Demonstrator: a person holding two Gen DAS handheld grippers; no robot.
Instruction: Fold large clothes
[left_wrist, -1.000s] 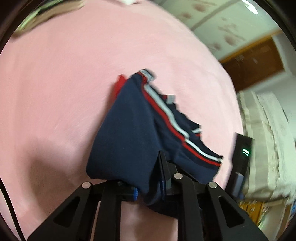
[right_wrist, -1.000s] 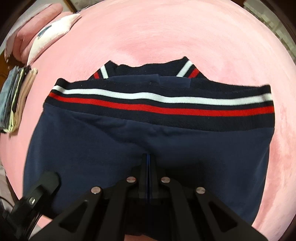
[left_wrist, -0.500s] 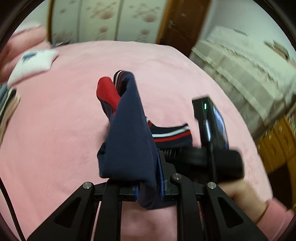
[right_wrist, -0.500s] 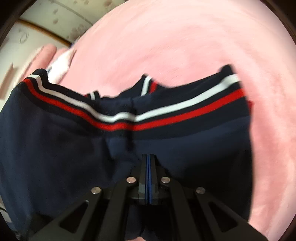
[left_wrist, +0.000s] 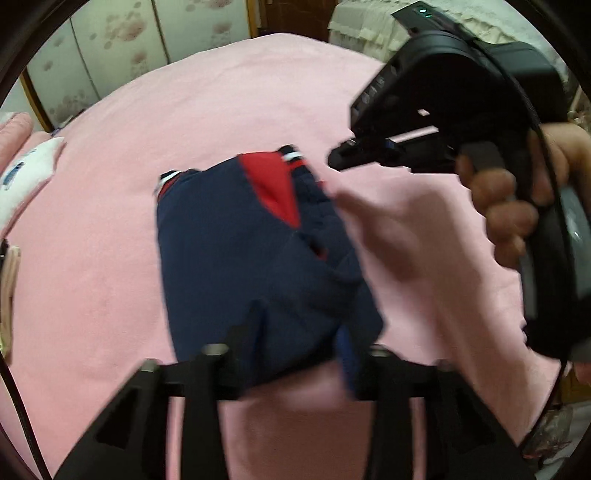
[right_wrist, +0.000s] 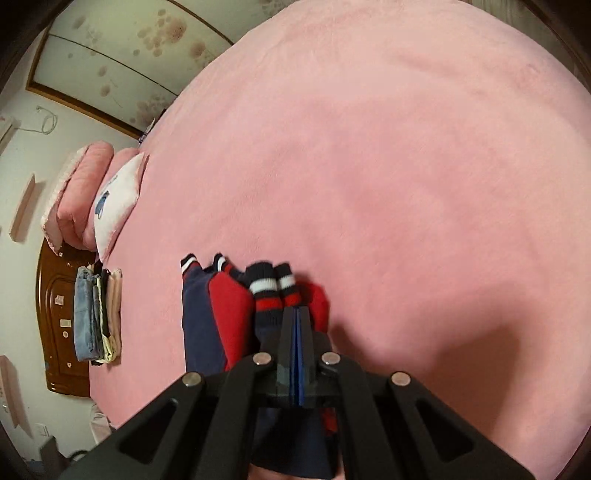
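The navy jacket (left_wrist: 258, 258) lies folded into a compact bundle on the pink bed (left_wrist: 258, 92), at the centre of the left wrist view, with a red panel showing at about 1 o'clock on the bundle and striped ribbing along its far edge. The left gripper (left_wrist: 291, 336) sits at 6 o'clock of that view with its jaws opening; the near edge of the bundle lies between them, but the pads no longer seem to press on it. The right gripper (right_wrist: 297, 321) is clenched with its pads together. In its own view the striped cuffs sit just past the tips, yet from the left wrist view it hangs at 2 o'clock, clear of the cloth, so it seems to hold nothing. A hand (left_wrist: 517, 206) carries it.

The jacket looks soft, limp and fairly light, with thick ribbed bands that give the folds some body. It will likely slump and spring open if lifted by one layer only. A sound hold would pinch through all the layers at a folded edge, one gripper at each near corner, to keep the bundle square. A stack of folded clothes (right_wrist: 96, 317) sits at 9 o'clock in the right wrist view, beside a pillow (right_wrist: 114, 199).
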